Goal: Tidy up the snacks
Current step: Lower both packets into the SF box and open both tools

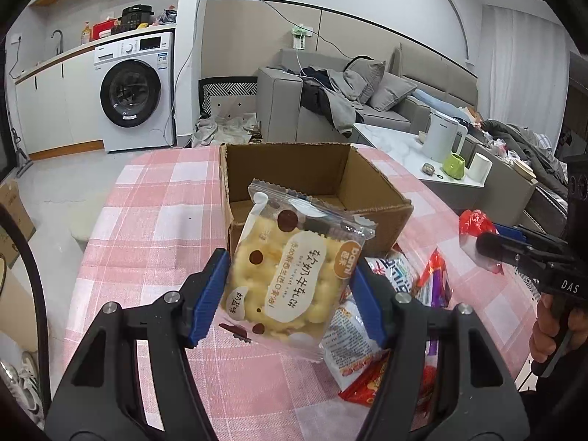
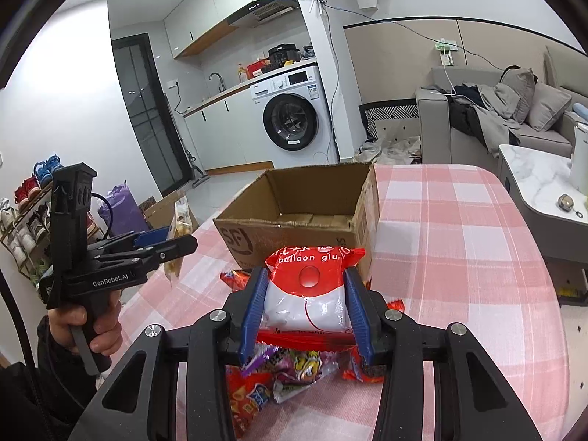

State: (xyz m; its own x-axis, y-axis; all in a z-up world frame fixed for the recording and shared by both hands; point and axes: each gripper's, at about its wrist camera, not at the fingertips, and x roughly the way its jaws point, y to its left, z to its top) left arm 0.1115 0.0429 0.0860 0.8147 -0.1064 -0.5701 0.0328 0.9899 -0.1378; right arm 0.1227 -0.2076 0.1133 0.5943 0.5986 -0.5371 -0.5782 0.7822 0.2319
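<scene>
Both packets hang short of the open cardboard box [image 1: 316, 183] on the worktop [image 1: 154, 220]: the left gripper [image 1: 290, 294] jaws clamp the cracker packet [image 1: 294, 268], the right gripper [image 2: 305, 312] jaws clamp the red-and-white balloon-gum bag [image 2: 308, 294].

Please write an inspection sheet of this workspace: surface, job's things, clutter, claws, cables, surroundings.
Surface: table under a pink checked cloth.
Job's things: open cardboard box, nothing seen inside; loose snack packets lying near the box.
Clutter: nothing seen on the table besides the snacks.
Claws: left claw shut on a biscuit packet; right claw shut on a red and white packet.
Cables: a cable runs along the wall to a socket.
Surroundings: washing machine, sofa with clothes, coffee table with a kettle.
</scene>
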